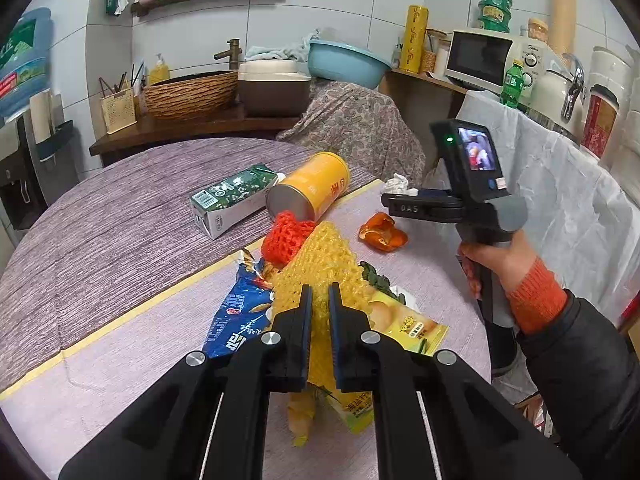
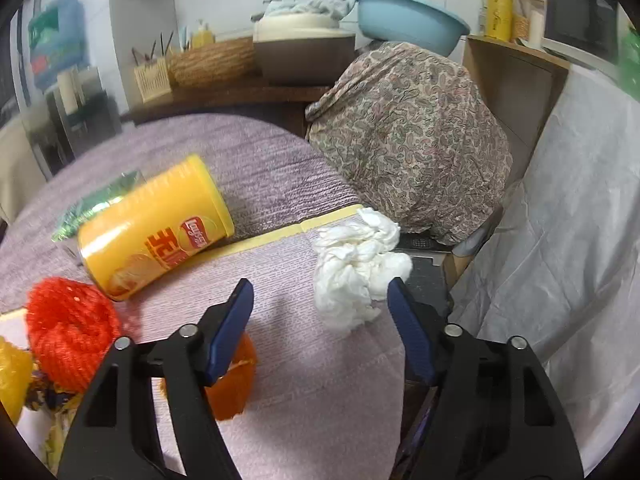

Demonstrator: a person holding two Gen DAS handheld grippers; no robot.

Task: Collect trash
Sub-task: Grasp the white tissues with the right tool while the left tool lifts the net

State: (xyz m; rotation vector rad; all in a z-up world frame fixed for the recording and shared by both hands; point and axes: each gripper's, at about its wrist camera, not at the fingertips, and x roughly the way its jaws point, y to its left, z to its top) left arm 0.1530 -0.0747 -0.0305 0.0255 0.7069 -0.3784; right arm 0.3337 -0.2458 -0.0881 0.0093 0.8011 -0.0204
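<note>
On the purple tabletop (image 1: 120, 208) strewn with trash, the left tool (image 1: 320, 292) pinches the yellow net (image 1: 320, 272) narrowly to lift it, while the right tool (image 2: 320, 300) spreads wide, nearing the tissue (image 2: 356, 268) at the far right edge.

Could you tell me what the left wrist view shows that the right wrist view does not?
Only the left wrist view shows the left hand-held gripper closed on the yellow foam net and the blue snack bag. Only the right wrist view shows the right hand-held gripper, open. Both show the yellow chip can, crumpled tissue and red foam net.
</note>
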